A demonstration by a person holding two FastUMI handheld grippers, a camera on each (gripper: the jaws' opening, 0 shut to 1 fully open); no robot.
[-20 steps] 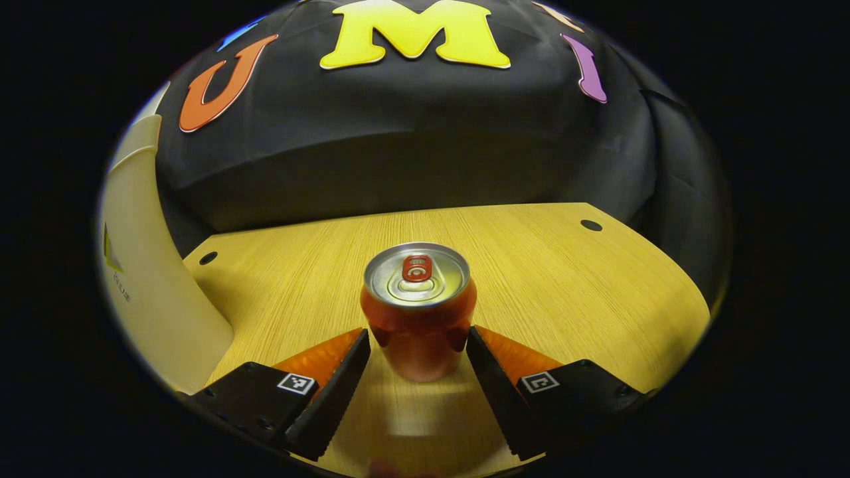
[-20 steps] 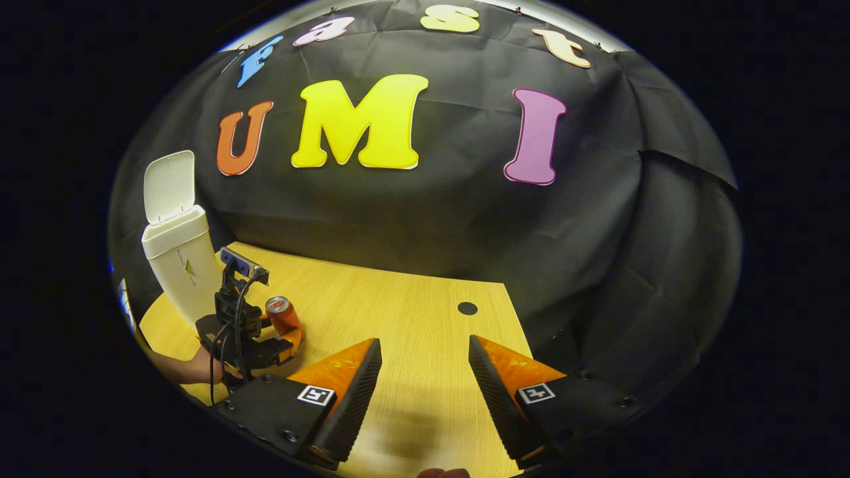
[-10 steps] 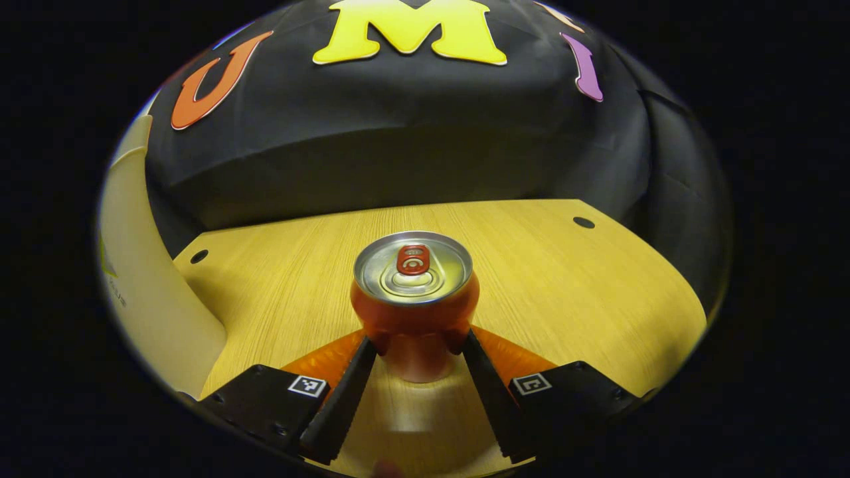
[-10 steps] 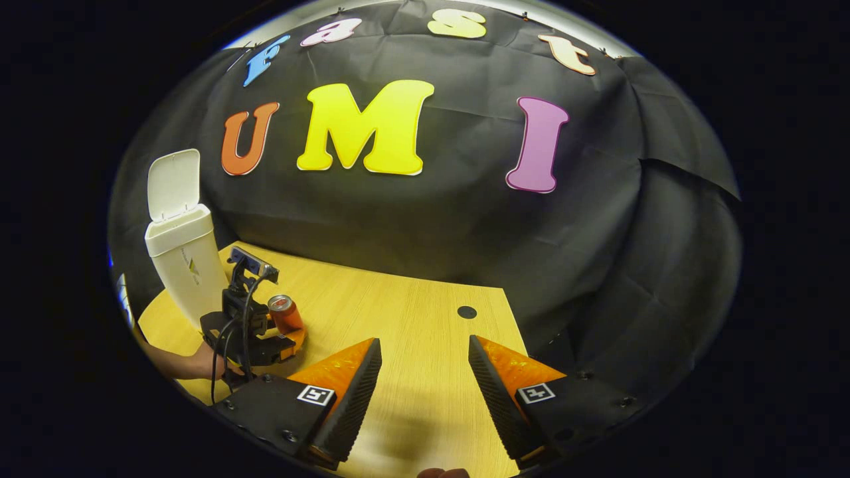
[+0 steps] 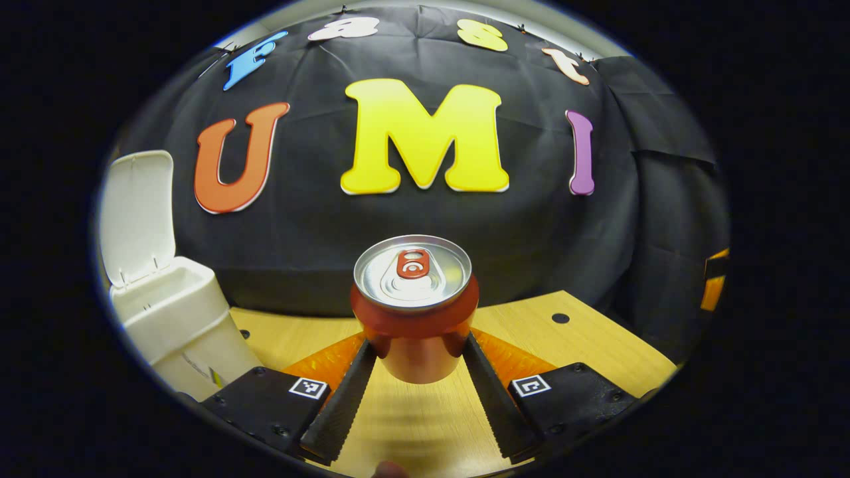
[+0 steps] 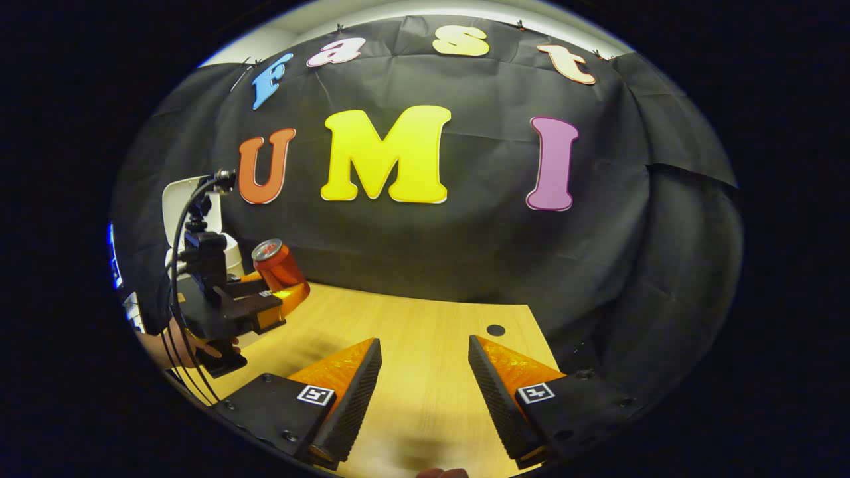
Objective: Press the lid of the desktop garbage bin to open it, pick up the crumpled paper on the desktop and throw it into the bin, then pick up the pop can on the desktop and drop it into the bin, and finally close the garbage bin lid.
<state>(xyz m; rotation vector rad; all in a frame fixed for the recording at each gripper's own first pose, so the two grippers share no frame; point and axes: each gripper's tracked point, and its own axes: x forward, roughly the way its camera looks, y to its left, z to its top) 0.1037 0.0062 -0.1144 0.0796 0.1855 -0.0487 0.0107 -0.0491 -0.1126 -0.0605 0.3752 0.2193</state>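
An orange pop can point(image 5: 414, 312) with a silver top hangs upright above the wooden table point(image 5: 597, 345), and my left gripper point(image 5: 417, 352) is shut on its lower body. The white garbage bin point(image 5: 176, 318) stands at the left with its lid point(image 5: 136, 216) raised. In the right gripper view the same can point(image 6: 273, 265) is held aloft by the left gripper point(image 6: 265, 299) in front of the bin point(image 6: 229, 252), a hand point(image 6: 182, 345) holding that gripper from below. My right gripper point(image 6: 424, 378) stands open over the table with nothing between its fingers.
The black cloth wall closes the back and right of the booth. The table point(image 6: 425, 332) has a small round hole point(image 6: 495, 330) near its far right corner. Cables point(image 6: 182, 265) run along the left gripper's mount.
The left gripper closed on the can and lifted it off the table. The bin with its raised lid came into the left gripper view. The right gripper barely moved.
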